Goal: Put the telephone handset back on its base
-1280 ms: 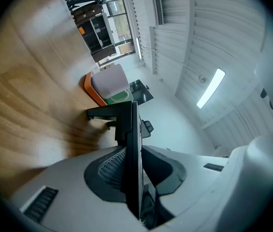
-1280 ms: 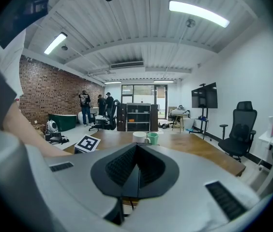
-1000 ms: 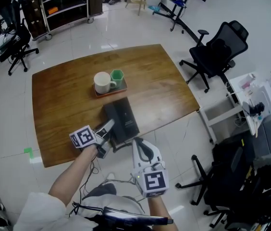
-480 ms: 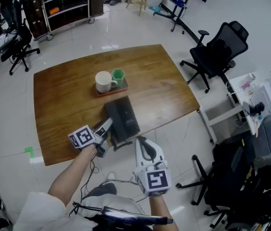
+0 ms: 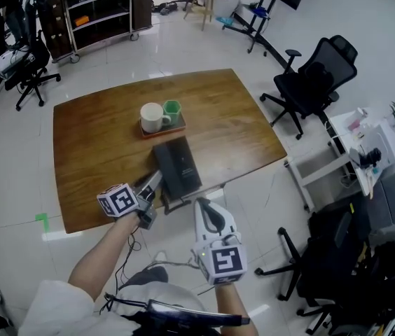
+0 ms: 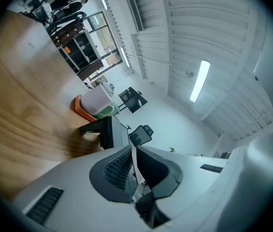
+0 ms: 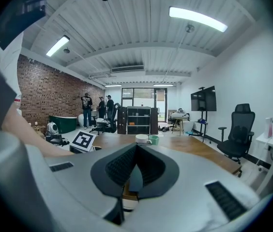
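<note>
Wooden table [image 5: 92,138] bears telephone [image 5: 177,166]; left hand-held gripper [image 5: 155,180], right hand-held gripper [image 5: 202,206] closed.

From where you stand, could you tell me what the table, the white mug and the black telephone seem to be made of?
Table: wood or wood veneer, satin; visible grain, soft sheen.
White mug: likely glazed ceramic; smooth, opaque white.
Black telephone: probably matte plastic; dull, uniform dark surface.
</note>
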